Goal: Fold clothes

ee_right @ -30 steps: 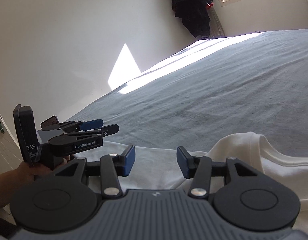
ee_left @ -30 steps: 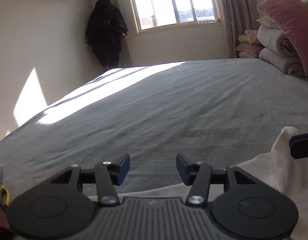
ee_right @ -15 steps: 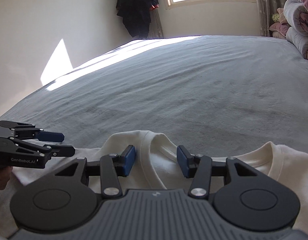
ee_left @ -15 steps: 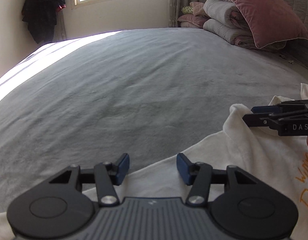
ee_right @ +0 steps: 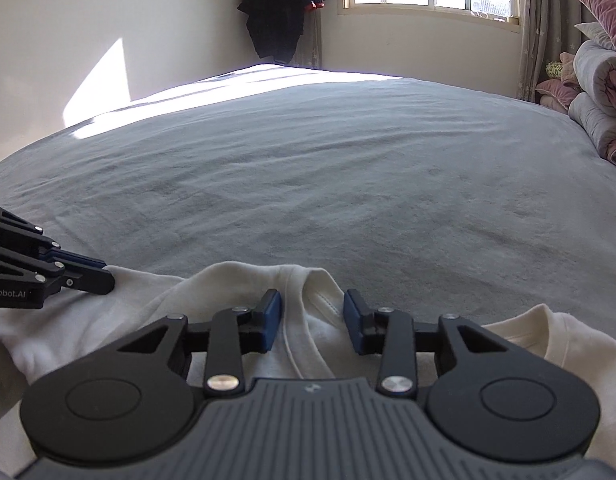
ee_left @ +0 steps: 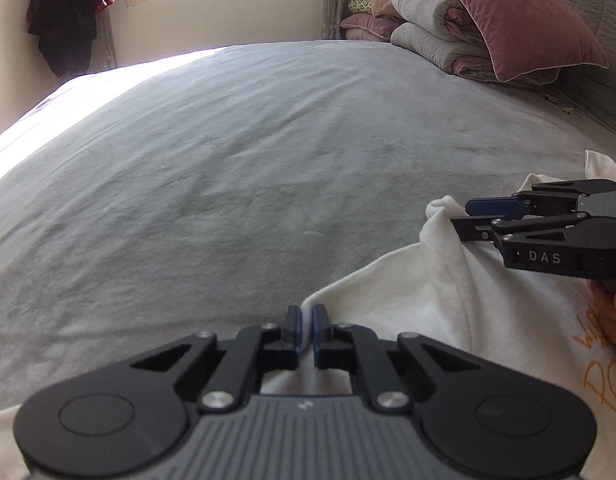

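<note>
Left wrist view: the left gripper [ee_left: 304,326] at bottom centre has just closed, its blue pads clamped on the edge of a cream T-shirt [ee_left: 435,312] spread lower right on a grey bed [ee_left: 228,184]. Right wrist view: the right gripper [ee_right: 312,320], bottom centre, has been closing; its pads stand apart astride the T-shirt's collar [ee_right: 308,292], not pressing it.

"DAS" stands in white on the right gripper [ee_left: 483,216]; "Robot.AI", cut off at the frame edge, on the left gripper [ee_right: 94,274]; orange lettering on the shirt [ee_left: 507,320] is unreadable
</note>
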Demonstrator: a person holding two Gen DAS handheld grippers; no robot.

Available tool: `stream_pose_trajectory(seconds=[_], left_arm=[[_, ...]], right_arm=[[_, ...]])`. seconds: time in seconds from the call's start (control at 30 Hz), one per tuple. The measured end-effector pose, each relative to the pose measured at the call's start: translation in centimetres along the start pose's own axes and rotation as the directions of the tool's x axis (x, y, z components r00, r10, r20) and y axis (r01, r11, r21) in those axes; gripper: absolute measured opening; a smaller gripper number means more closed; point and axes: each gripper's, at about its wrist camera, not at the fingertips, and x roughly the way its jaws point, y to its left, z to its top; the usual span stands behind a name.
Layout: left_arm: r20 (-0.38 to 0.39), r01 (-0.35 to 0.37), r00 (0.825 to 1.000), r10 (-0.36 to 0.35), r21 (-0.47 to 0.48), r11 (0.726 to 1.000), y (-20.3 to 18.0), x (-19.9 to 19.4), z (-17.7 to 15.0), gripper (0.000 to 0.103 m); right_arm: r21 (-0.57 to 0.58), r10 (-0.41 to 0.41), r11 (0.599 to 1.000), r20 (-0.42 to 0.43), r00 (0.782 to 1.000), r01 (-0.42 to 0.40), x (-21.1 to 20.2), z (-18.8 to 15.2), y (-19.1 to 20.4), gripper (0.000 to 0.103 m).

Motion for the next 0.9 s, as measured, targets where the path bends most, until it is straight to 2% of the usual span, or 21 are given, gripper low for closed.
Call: stream_pose_trajectory(seconds=[0.1,0.17,0.27,0.4,0.47,0.53,0.57,0.6,0.63,0.7,0.8,0.9], left_arm=[[0.08,-0.114,0.99,0.114,-0.003,0.993,-1.2,-1.0,-0.6,0.004],[0.131,-0.182,0.974,0.187,-0.052,0.982,-1.1,-1.6,-1.2,0.004],[0.1,-0.215,0.97,0.221,-0.061,0.975,-0.7,-0.8,-1.9,0.004],[0.079,-0.258,0.963,0.258,-0.019,0.966,-1.2,0.2,-1.8,0.006],[0.074,-0.27,0.96,0.271,-0.022,0.963,-1.1,0.0,-1.5,0.011],[0.067,-0.284,0.956,0.287,-0.048,0.958,-1.0,-0.5,-0.9,0.026],[0.066,-0.295,0.952,0.299,-0.063,0.953,-1.2,-0.8,-0.4,0.027],[0.069,-0.295,0.951,0.3,-0.072,0.953,-1.2,-1.1,0.3,0.028],[0.069,-0.289,0.953,0.295,-0.086,0.953,-1.4,-1.4,1.1,0.032],[0.062,-0.263,0.96,0.272,-0.124,0.957,-1.8,-1.8,2.8,0.038],[0.05,-0.182,0.979,0.198,-0.222,0.958,-3.0,-2.0,5.2,0.04],[0.045,-0.089,0.993,0.111,-0.348,0.933,-4.9,-1.2,7.1,0.04]], right_arm=[[0.008,0.023,1.0,0.024,0.999,-0.023,-0.6,0.1,0.1,0.004],[0.014,-0.005,1.0,0.039,0.999,0.004,-0.7,0.2,0.3,0.004],[-0.005,-0.032,0.999,0.033,0.999,0.032,-0.3,0.2,0.8,0.004],[-0.026,-0.048,0.998,0.01,0.999,0.049,0.2,0.0,1.2,0.005],[-0.008,-0.041,0.999,0.009,0.999,0.041,0.1,0.0,0.8,0.004],[0.014,-0.024,1.0,0.011,1.0,0.024,-0.3,0.2,0.5,0.011],[0.026,-0.016,1.0,0.012,1.0,0.015,-0.6,0.3,0.4,0.015],[0.038,-0.007,0.999,0.013,1.0,0.007,-0.8,0.4,0.2,0.023],[0.049,0.001,0.999,0.014,1.0,-0.002,-1.0,0.5,0.1,0.036],[0.06,-0.004,0.998,0.03,1.0,0.003,-1.8,0.8,-0.2,0.051],[0.079,-0.027,0.997,0.056,0.998,0.022,-3.2,1.4,-0.8,0.051],[0.1,-0.114,0.989,0.05,0.992,0.108,-4.8,1.8,-2.5,0.052]])
